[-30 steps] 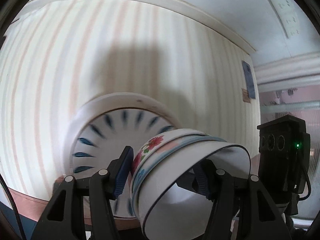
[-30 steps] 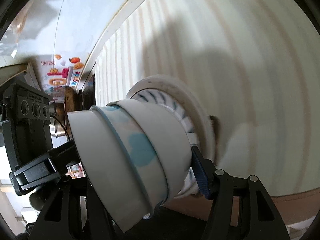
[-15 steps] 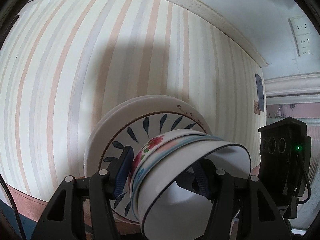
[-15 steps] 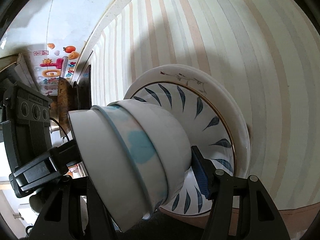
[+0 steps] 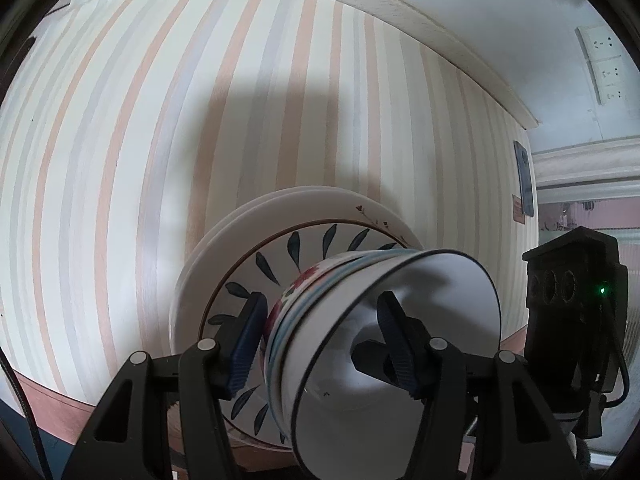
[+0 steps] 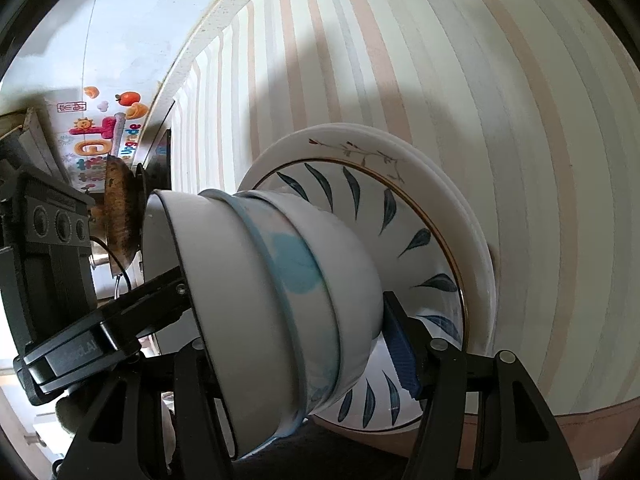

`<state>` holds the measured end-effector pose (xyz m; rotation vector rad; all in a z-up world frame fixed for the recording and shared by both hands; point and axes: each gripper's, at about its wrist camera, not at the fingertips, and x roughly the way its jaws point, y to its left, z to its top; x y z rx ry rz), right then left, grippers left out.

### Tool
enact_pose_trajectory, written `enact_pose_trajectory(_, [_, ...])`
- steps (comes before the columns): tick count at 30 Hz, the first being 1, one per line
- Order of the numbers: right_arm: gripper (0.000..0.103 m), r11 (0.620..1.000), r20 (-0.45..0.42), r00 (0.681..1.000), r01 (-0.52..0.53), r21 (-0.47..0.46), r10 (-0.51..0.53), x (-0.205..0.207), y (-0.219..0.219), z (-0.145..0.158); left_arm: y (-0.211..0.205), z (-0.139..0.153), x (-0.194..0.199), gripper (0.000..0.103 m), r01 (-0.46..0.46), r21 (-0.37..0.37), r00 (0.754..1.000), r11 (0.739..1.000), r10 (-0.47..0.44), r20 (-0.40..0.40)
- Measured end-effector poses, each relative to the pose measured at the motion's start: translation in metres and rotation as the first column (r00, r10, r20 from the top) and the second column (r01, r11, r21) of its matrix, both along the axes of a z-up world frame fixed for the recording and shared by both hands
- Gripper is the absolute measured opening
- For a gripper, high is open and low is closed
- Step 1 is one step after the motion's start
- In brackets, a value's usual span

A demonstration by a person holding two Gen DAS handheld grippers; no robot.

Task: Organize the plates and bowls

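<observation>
A stack of nested bowls (image 5: 360, 320) sits over a stack of plates; the top plate (image 5: 288, 248) has dark blue leaf marks. My left gripper (image 5: 320, 336) is shut on the bowls' wall, one finger inside the white top bowl, one outside. My right gripper (image 6: 280, 340) grips the same bowl stack (image 6: 288, 288) from the opposite side, its right pad (image 6: 400, 348) against the bowls' base. The plates (image 6: 440, 208) lie on a striped tablecloth (image 6: 520, 120).
The striped tablecloth (image 5: 160, 140) fills most of both views. Its pink-brown border (image 5: 52, 400) marks the table edge. Wall sockets (image 5: 604, 64) are at the upper right. A wok (image 6: 120, 208) and a colourful sticker (image 6: 100, 132) are at the left.
Both views have shifted so more of the plate stack shows, and it is now sharp. Both grippers keep their hold on the bowls.
</observation>
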<state>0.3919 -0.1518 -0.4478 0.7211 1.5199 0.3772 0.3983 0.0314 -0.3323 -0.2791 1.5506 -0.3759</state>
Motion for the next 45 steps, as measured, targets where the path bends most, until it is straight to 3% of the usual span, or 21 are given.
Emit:
enact_pose_trajectory(5, [0.063,0.999,0.025,1.000,-0.004,-0.046,0.005,-0.003,-0.002,0.009,-0.001,0.009,-0.003,0.054,0.010,0.020,1.000,1.000,-0.011,0.027])
enact_pose_trajectory(12, [0.064,0.990,0.115,0.993,-0.013,-0.137,0.029,-0.014,-0.006,0.046,0.000,0.035,-0.015,0.056,0.027,0.115,0.992,0.993,-0.041,0.118])
enact_pose_trajectory(16, [0.075,0.978,0.169,0.985,-0.010,-0.211,0.046,-0.025,-0.009,0.072,0.002,0.049,-0.026,0.056,0.036,0.168,0.984,0.985,-0.065,0.168])
enact_pose_trajectory(17, [0.078,0.972,0.185,0.981,-0.012,-0.233,0.056,-0.028,-0.009,0.079,0.004,0.052,-0.029,0.058,0.035,0.172,0.981,0.984,-0.067,0.180])
enact_pose_trajectory(19, [0.087,0.961,0.210,0.975,-0.010,-0.276,0.071,-0.035,-0.008,0.091,0.006,0.059,-0.034,0.079,0.020,0.183,0.977,0.983,-0.058,0.207])
enact_pose_trajectory(20, [0.093,0.955,0.224,0.971,-0.009,-0.296,0.079,-0.039,-0.008,0.098,0.008,0.062,-0.037,0.083,0.010,0.190,0.972,0.982,-0.054,0.227])
enact_pose_trajectory(22, [0.094,0.948,0.241,0.967,-0.005,-0.319,0.086,-0.045,-0.009,0.108,0.010,0.070,-0.042,0.092,-0.005,0.212,0.963,0.977,-0.052,0.263])
enact_pose_trajectory(32, [0.098,0.892,0.346,0.937,0.117,-0.437,0.047,-0.085,-0.013,0.153,0.020,0.102,-0.072,0.098,-0.022,0.214,0.932,0.977,-0.057,0.357])
enact_pose_trajectory(40, [0.099,0.879,0.442,0.896,0.173,-0.444,0.047,-0.136,-0.014,0.203,0.020,0.153,-0.120,0.098,-0.078,0.215,0.882,0.973,-0.033,0.470])
enact_pose_trajectory(45, [0.100,0.869,0.537,0.840,0.214,-0.446,0.069,-0.185,-0.007,0.249,0.022,0.187,-0.163,0.098,-0.143,0.208,0.836,0.968,0.006,0.548])
